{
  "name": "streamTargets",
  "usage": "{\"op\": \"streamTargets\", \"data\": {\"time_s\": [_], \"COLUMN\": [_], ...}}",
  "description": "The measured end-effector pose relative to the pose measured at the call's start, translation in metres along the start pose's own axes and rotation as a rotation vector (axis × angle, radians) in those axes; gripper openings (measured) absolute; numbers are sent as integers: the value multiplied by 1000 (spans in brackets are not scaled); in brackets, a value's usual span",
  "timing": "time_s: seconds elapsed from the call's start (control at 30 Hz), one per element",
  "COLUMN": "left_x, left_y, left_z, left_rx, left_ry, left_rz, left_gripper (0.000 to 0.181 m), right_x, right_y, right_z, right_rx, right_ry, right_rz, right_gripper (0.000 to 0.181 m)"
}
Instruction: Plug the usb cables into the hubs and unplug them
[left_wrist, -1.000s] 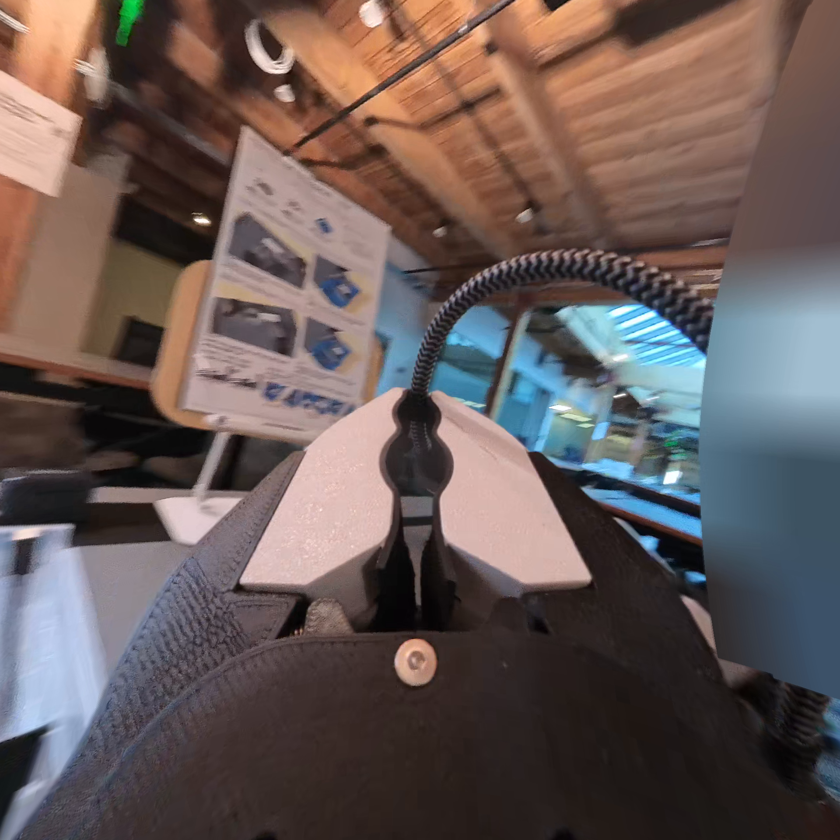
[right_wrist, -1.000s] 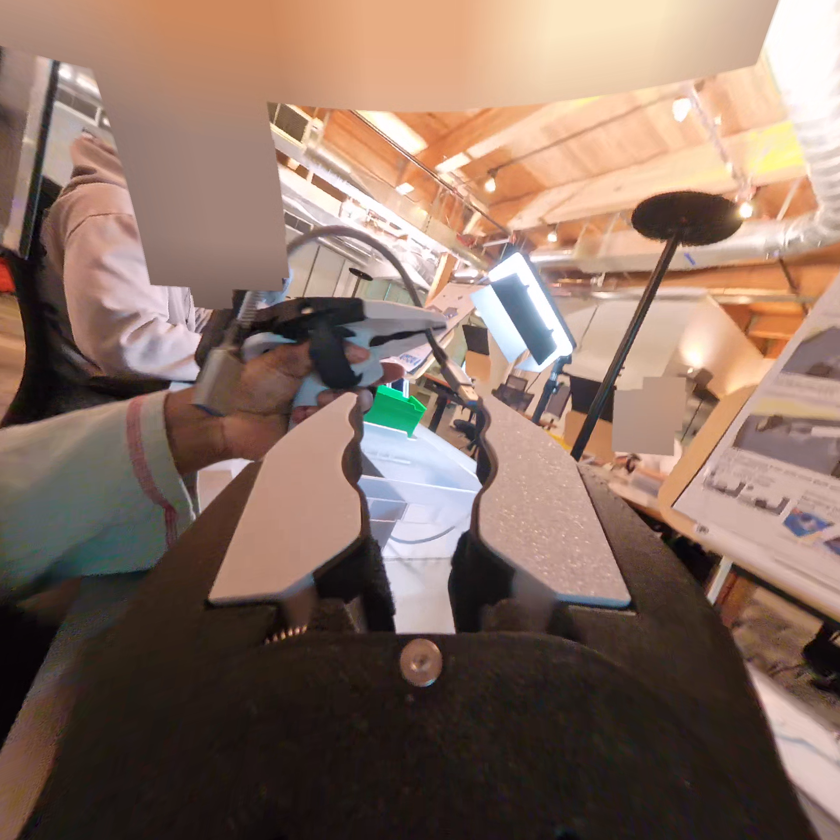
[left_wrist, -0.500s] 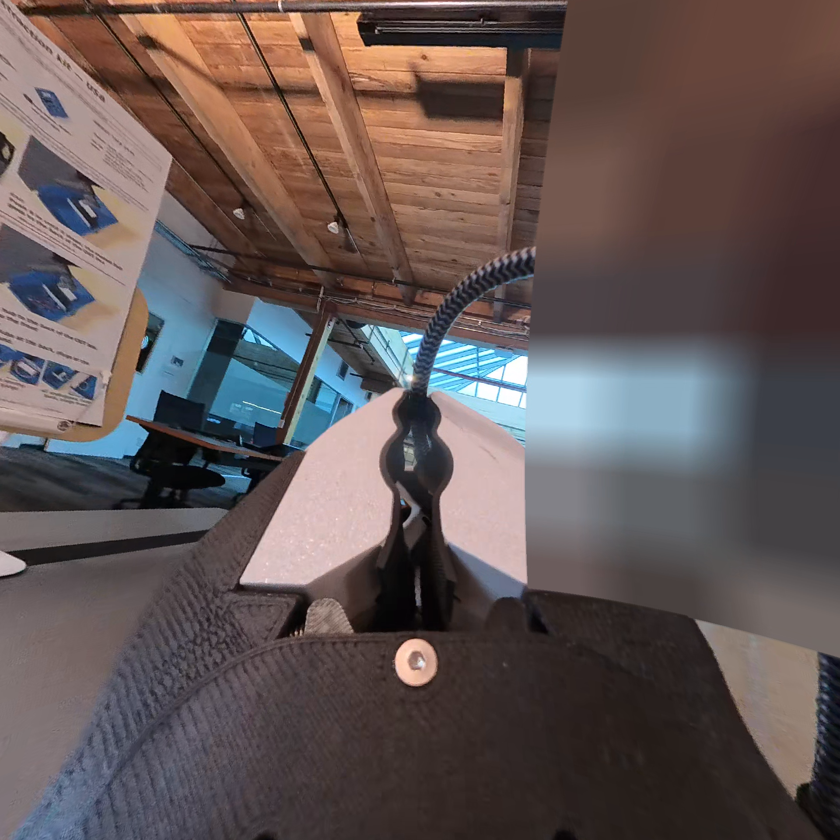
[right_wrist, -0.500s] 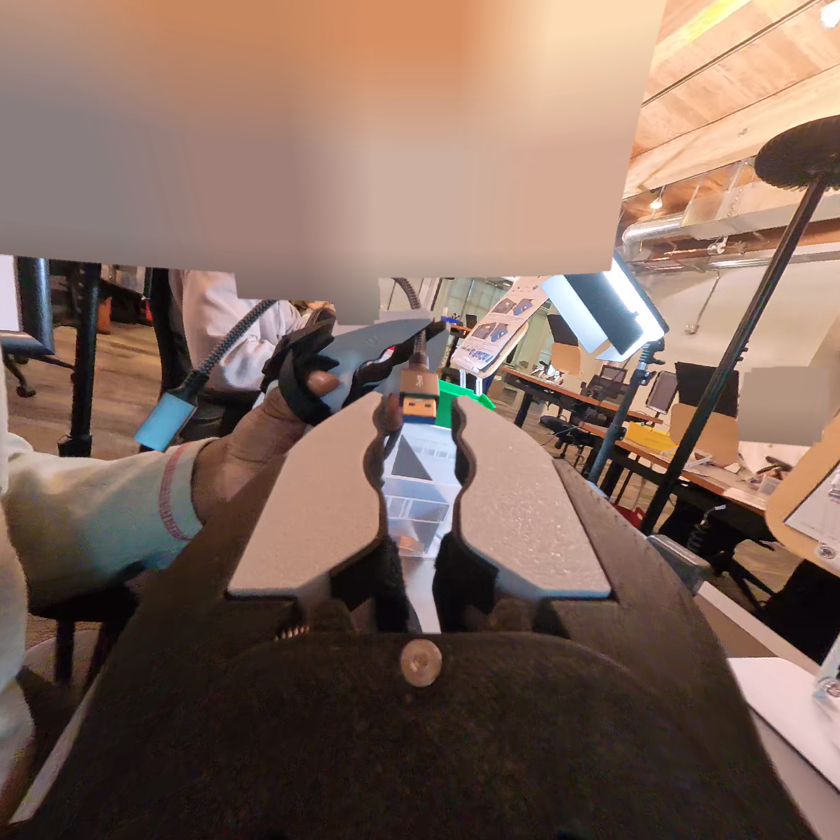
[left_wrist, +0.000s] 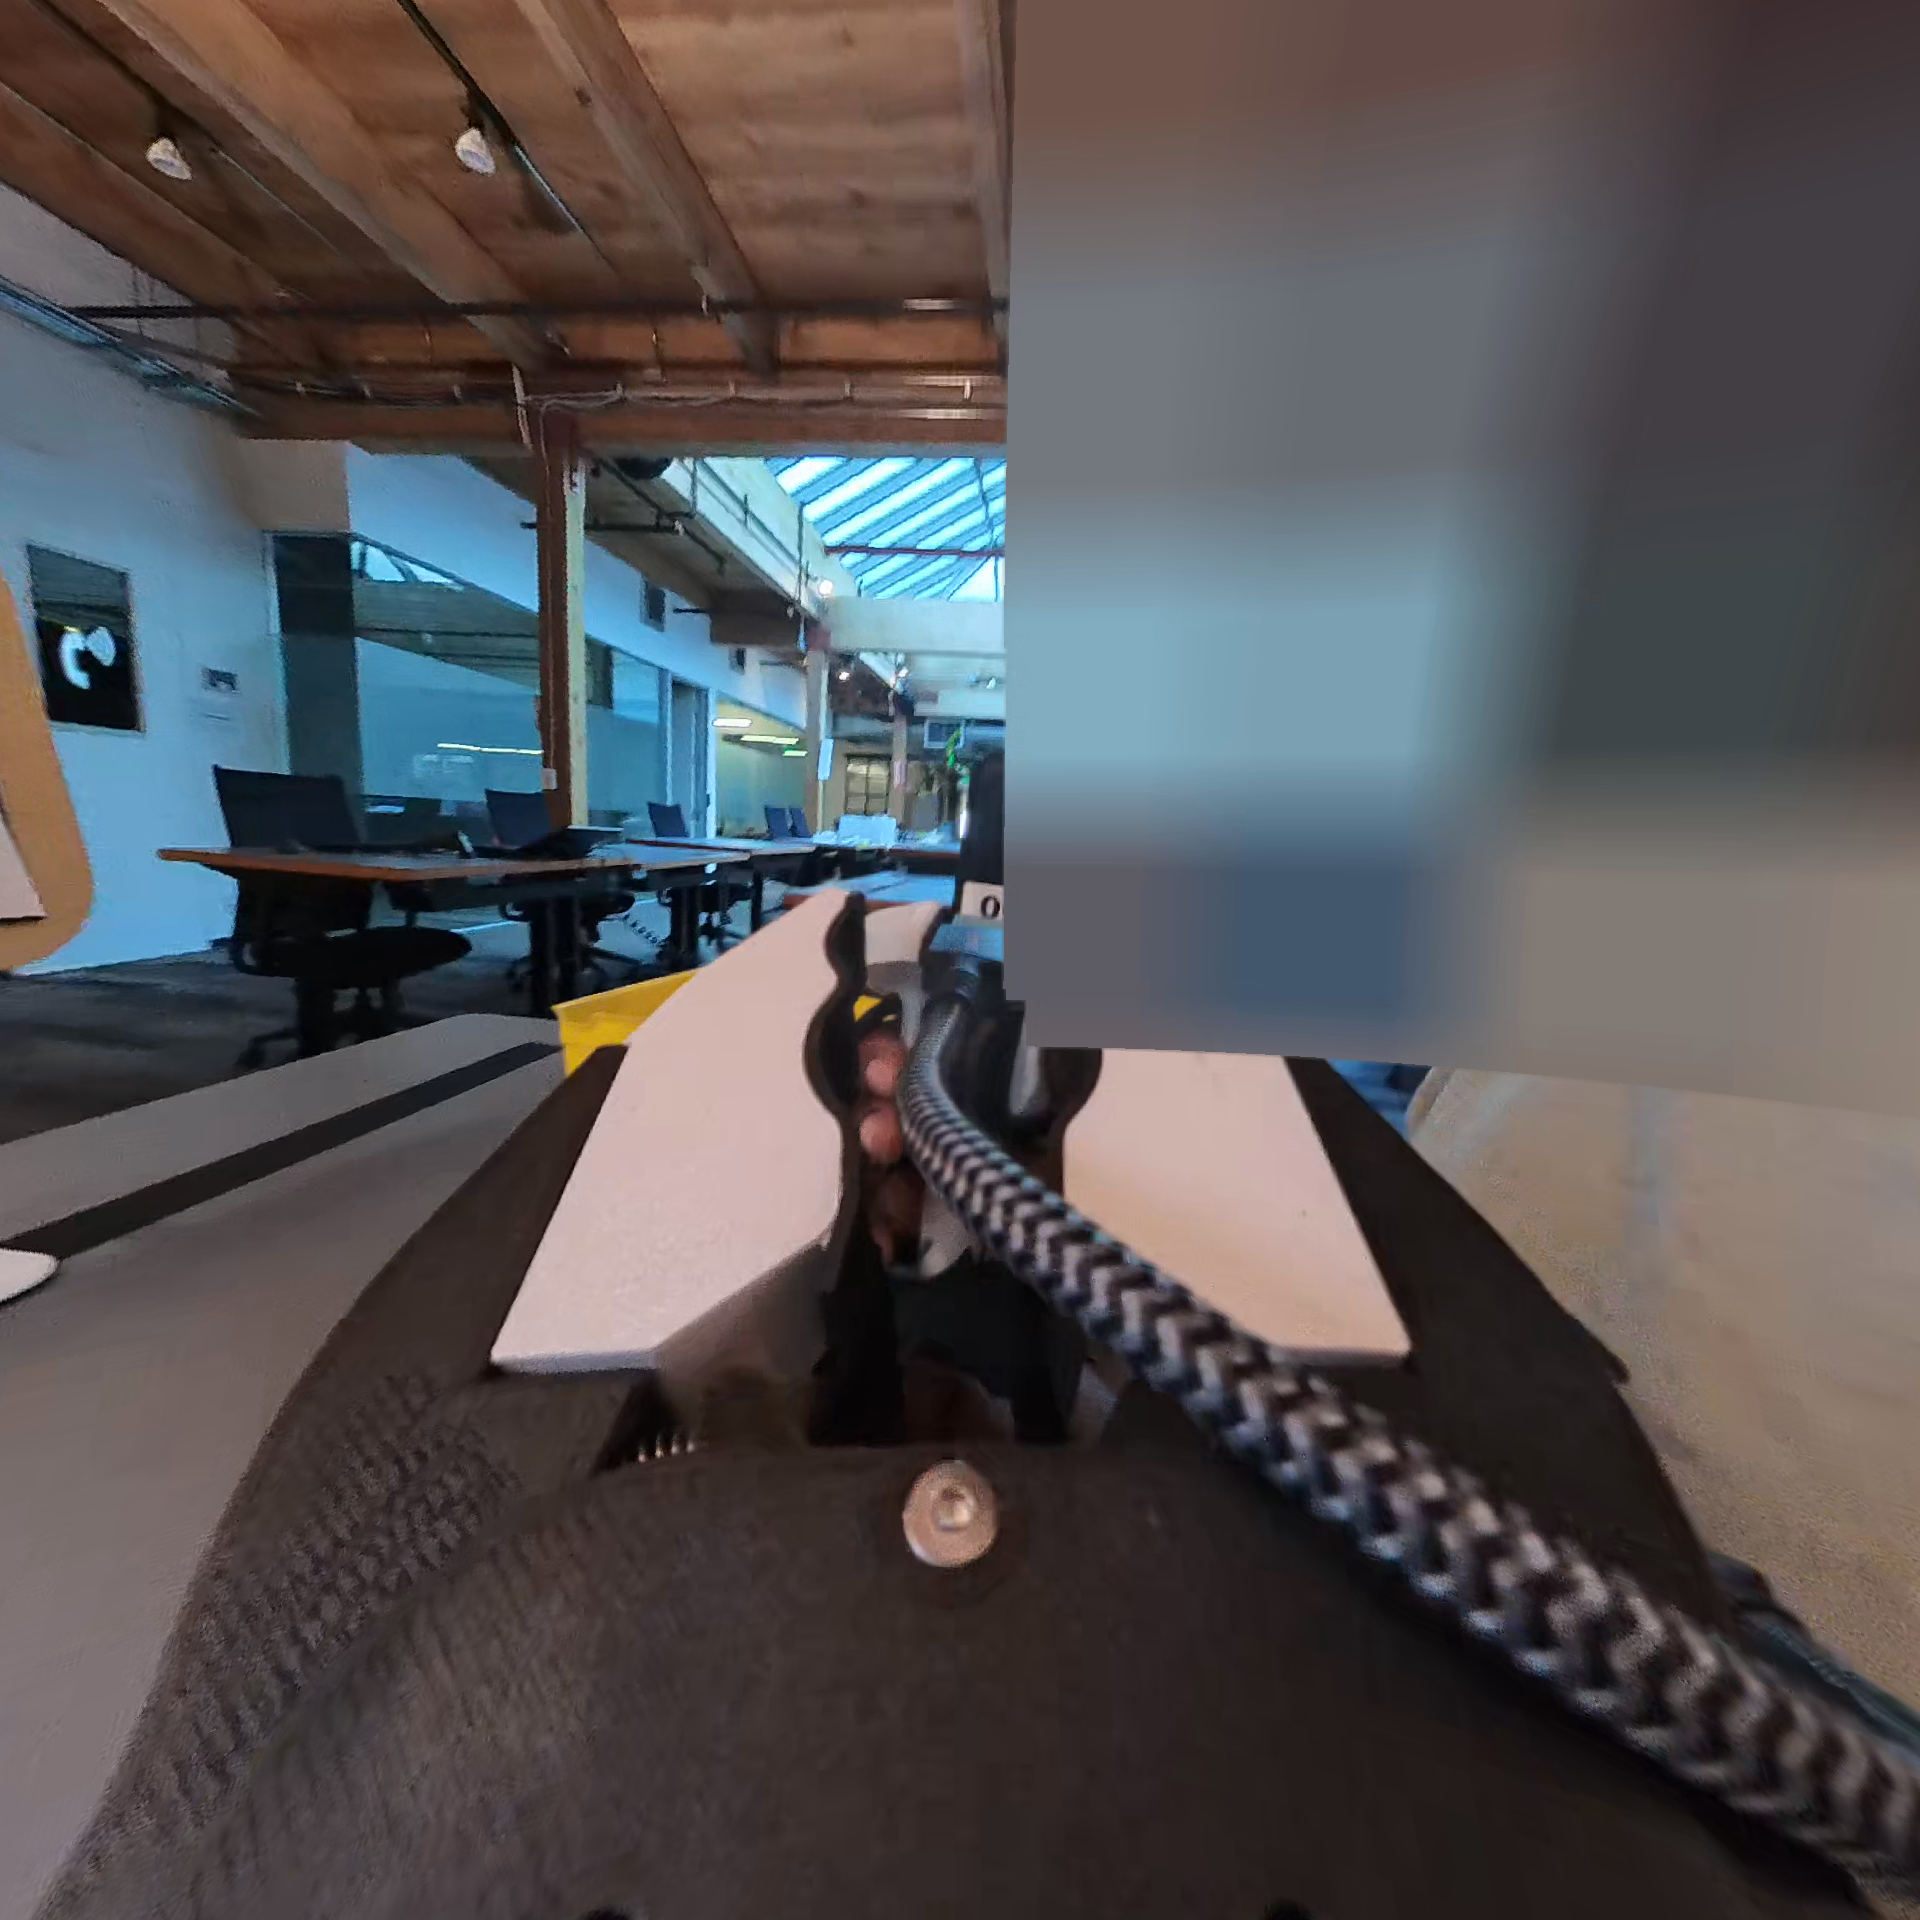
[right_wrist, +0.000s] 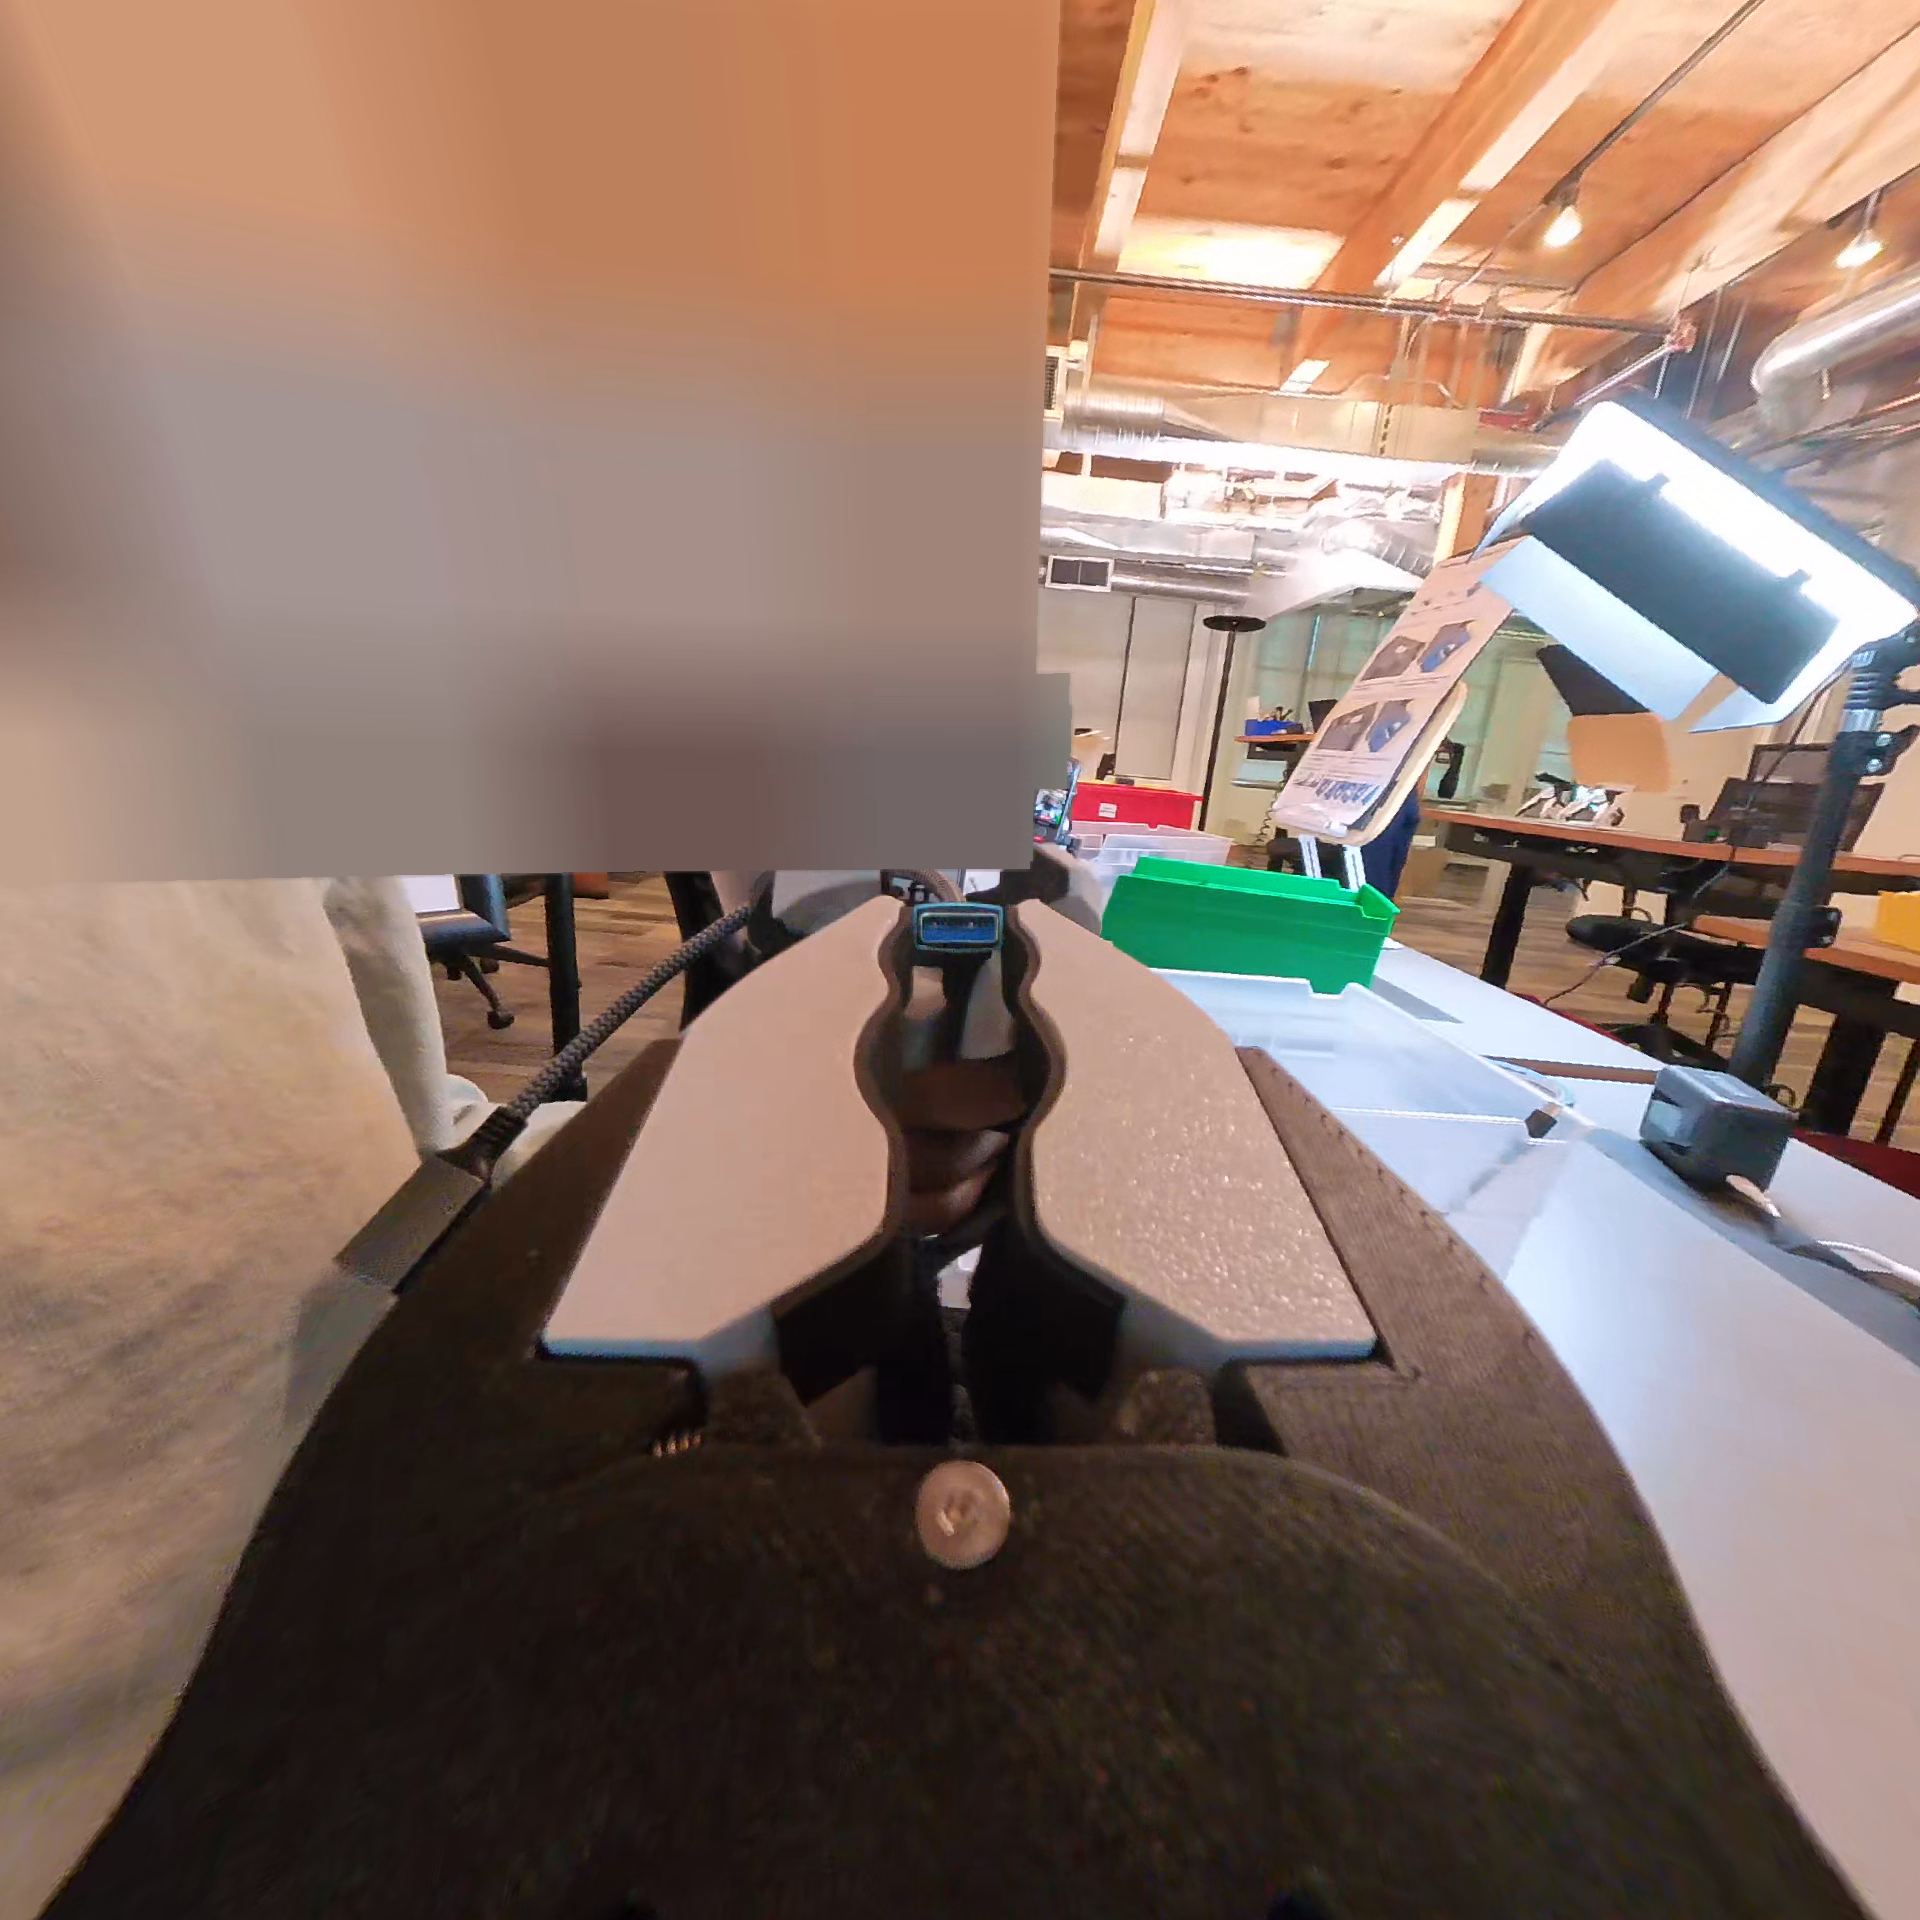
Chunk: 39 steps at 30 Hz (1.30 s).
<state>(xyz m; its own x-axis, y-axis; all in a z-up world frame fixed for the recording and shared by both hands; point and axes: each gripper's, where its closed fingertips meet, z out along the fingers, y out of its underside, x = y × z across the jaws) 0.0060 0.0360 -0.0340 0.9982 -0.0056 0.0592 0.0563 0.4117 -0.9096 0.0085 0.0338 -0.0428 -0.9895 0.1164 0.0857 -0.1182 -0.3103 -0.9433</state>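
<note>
Your right gripper (right_wrist: 956, 971) is pressing its fingers in on the usb plug (right_wrist: 958, 927). The plug is sitting in the top notch between the tips, with its blue insert facing back at the camera. Your left gripper (left_wrist: 940, 1039) is standing spread, gripping nothing. The braided cable (left_wrist: 1299, 1392) is lying loose across its body and running up through the gap toward the plug, whose end is mostly hidden there.

Through the gap just behind the plug, a hand (right_wrist: 951, 1143) and part of a grey gripper are filling the view and blocking whatever lies beyond. To the left of the plug and lower, the cable is sloping down into a dark grey block (right_wrist: 416, 1226), which is resting against a cream sleeve (right_wrist: 156, 1195); I cannot tell whether that block is a hub.

Just right of the plug a green bin (right_wrist: 1247, 925) is sitting on the table, with a clear plastic box (right_wrist: 1382, 1049) in front of it and a red bin (right_wrist: 1132, 805) behind. Farther right of the plug, a small grey block (right_wrist: 1714, 1127) is sitting by a black stand pole (right_wrist: 1808, 904), which is carrying a lit light panel (right_wrist: 1662, 582). A tilted poster board (right_wrist: 1371, 727) is standing above and beyond the green bin.

In the left wrist view a yellow bin (left_wrist: 613, 1023) is peeking out just beside the left finger.

You are working over a pale grey table (right_wrist: 1714, 1507) in an open office, with rows of desks (left_wrist: 416, 862) and dark chairs stretching away under a wooden beam ceiling (left_wrist: 623, 156).
</note>
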Motion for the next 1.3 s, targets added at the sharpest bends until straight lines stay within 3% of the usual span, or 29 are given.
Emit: {"op": "streamTargets", "data": {"time_s": [0.03,0.13,0.2,0.47,0.53,0.57,0.67,0.73,0.87,0.97,1.17,1.3], "left_x": [0,1,1,6,0,-3,-9,-11,-16,-16,-21,-22], "left_y": [2,11,12,11,6,4,7,10,20,33,59,79], "left_z": [-1,-4,-6,-5,-7,-10,-15,-15,-11,-6,2,11], "left_rx": [-24,-106,-134,-129,-116,-118,-154,-158,-161,-207,-334,-485], "left_ry": [-7,-7,-15,16,-38,-62,-88,-84,-82,-69,-67,-26], "left_rz": [26,97,135,151,197,211,221,209,175,154,150,190], "left_gripper": [32,29,17,9,9,9,9,9,9,9,9,9], "right_x": [0,0,0,-2,6,13,29,36,38,27,12,4], "right_y": [0,0,0,-2,-14,-27,-66,-75,-52,-19,12,50], "right_z": [0,-2,-4,-10,-31,-51,-123,-165,-208,-210,-204,-228], "right_rx": [3,7,5,3,-31,-39,-57,-138,-357,-509,-623,-865], "right_ry": [-2,-4,-7,34,134,220,484,644,765,654,515,506], "right_rz": [7,29,34,-7,-146,-212,-322,-360,-319,-232,-181,-116], "right_gripper": [16,16,15,22,47,51,46,44,45,48,49,63]}}
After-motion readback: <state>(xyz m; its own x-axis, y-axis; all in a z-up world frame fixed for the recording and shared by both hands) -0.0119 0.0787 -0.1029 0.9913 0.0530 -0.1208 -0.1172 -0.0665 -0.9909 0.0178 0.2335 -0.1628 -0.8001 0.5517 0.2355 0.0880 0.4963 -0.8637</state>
